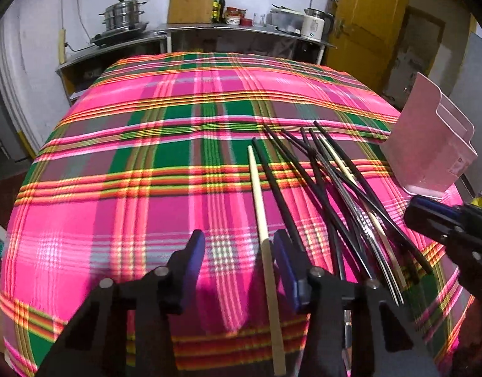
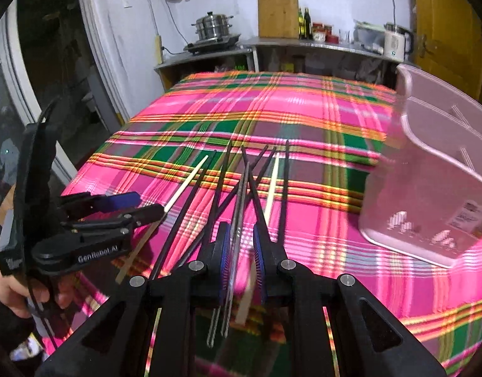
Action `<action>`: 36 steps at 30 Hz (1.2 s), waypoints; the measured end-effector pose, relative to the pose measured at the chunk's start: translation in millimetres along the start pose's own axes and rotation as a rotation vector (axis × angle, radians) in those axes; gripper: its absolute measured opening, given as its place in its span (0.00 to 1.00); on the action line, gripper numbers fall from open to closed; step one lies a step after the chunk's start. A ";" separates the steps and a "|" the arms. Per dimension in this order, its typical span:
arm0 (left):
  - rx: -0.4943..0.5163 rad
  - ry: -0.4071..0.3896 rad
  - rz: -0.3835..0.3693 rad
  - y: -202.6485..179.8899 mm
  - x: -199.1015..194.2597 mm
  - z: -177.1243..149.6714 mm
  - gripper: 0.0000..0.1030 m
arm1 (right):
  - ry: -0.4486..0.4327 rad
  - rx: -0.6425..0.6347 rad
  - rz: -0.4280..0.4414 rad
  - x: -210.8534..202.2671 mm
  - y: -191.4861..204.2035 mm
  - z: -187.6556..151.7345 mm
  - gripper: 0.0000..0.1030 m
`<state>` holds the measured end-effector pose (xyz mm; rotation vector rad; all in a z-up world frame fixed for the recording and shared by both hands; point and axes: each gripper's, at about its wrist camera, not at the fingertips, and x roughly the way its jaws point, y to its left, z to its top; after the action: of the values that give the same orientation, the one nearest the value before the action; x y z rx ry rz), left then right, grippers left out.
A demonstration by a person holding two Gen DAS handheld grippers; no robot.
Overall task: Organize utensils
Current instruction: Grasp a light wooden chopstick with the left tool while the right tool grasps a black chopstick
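Note:
Several black chopsticks (image 1: 307, 182), two pale wooden ones and a metal pair lie in a loose heap on the plaid cloth. My left gripper (image 1: 239, 251) is open, low over the cloth; one wooden chopstick (image 1: 266, 238) lies between its fingers, close to the right finger (image 1: 286, 260). My right gripper (image 2: 241, 251) is open, its blue pads either side of the metal chopsticks (image 2: 238, 238) in the heap (image 2: 222, 188). It also shows in the left wrist view (image 1: 435, 216). A pink plastic utensil holder (image 1: 429, 154) stands right of the heap and shows in the right wrist view (image 2: 429, 194).
The plaid-covered table (image 1: 146, 157) stretches away to the left and back. Behind it a steel counter (image 1: 209, 30) carries a steamer pot, a cutting board, bottles and a kettle. A yellow door (image 1: 366, 15) is at the back right.

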<state>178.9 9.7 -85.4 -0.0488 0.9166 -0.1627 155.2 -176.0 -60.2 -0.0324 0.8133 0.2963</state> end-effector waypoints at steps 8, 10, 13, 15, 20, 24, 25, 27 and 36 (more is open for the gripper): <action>0.029 0.009 0.001 -2.1 14.4 12.5 0.38 | 0.060 0.057 0.019 30.5 -12.0 13.7 0.14; 0.031 0.007 0.002 -1.1 16.9 15.7 0.38 | 0.065 0.061 0.004 35.4 -16.2 17.5 0.14; 0.045 0.006 0.010 -2.1 19.9 19.3 0.38 | 0.082 0.056 -0.002 43.7 -20.5 22.3 0.14; 0.060 0.006 0.020 -4.7 22.2 21.6 0.38 | 0.097 0.044 -0.006 49.4 -20.8 24.4 0.14; 0.061 0.012 0.013 -4.0 27.6 30.6 0.38 | 0.118 0.018 -0.009 60.5 -20.2 31.6 0.14; 0.070 0.026 0.005 -3.3 35.4 42.6 0.36 | 0.129 0.007 -0.011 67.2 -21.8 37.2 0.14; 0.075 0.029 0.006 -3.5 37.6 46.6 0.35 | 0.132 0.002 -0.010 68.6 -21.6 39.0 0.14; 0.086 0.036 0.008 -4.7 41.4 52.8 0.32 | 0.139 -0.011 -0.010 69.6 -20.8 40.9 0.14; 0.124 0.055 0.008 -7.2 54.6 69.5 0.18 | 0.194 -0.069 0.017 78.6 -14.6 47.3 0.14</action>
<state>265.8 -8.1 -85.2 0.0745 0.9598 -0.2143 243.8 -163.8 -85.5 -0.1200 0.9958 0.3410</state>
